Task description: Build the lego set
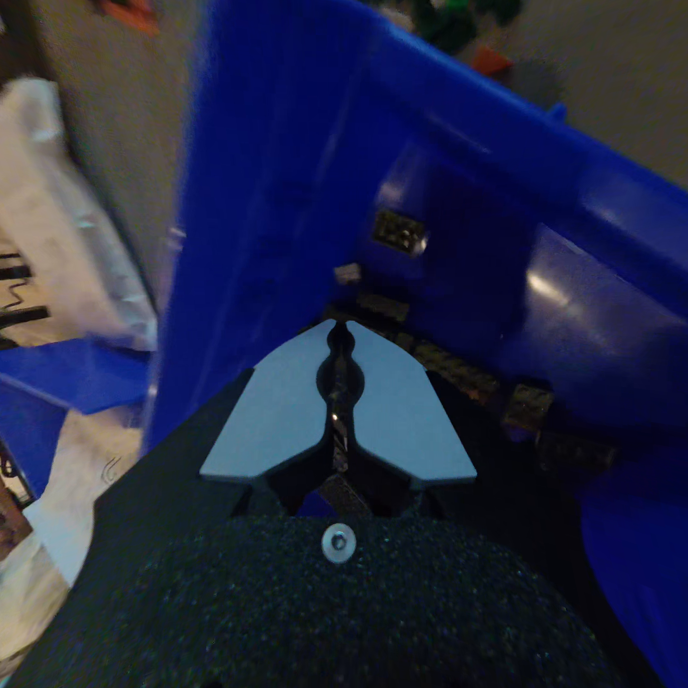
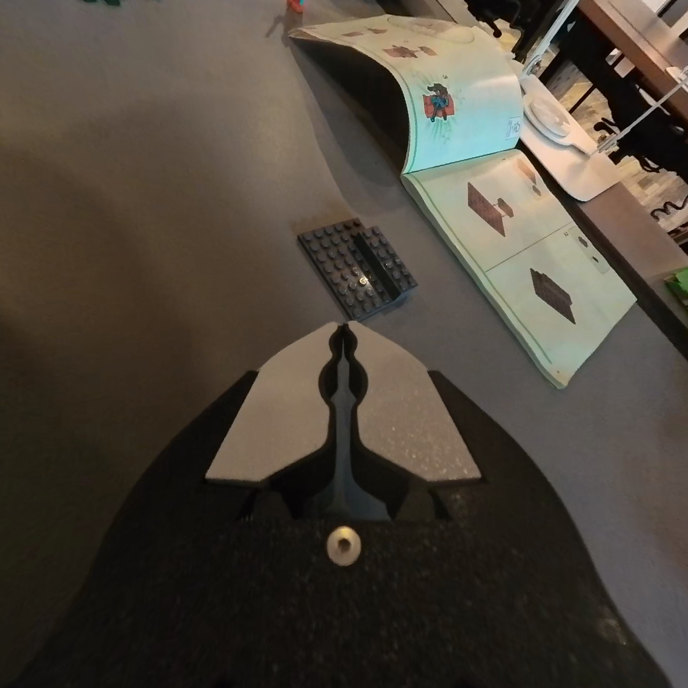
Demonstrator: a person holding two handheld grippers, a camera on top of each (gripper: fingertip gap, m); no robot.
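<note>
In the left wrist view my left gripper (image 1: 340, 324) reaches down inside a blue bin (image 1: 279, 186), and its fingertips meet. Several dark lego pieces lie on the bin floor around the tips, one ahead (image 1: 398, 232) and one to the right (image 1: 528, 405). I cannot make out any piece between the pads. In the right wrist view my right gripper (image 2: 343, 325) is shut and empty above the grey table. Just ahead of its tips lies a dark grey studded baseplate (image 2: 335, 268) with smaller plates (image 2: 387, 260) stacked along its right side.
An open instruction booklet (image 2: 521, 242) lies to the right of the baseplate, near the table's right edge. White plastic bags (image 1: 56, 223) and another blue bin (image 1: 74, 372) sit left of the bin. Orange and green pieces (image 1: 487, 59) lie beyond it. The gap from one gripper's tips to the other's is roughly 45 cm.
</note>
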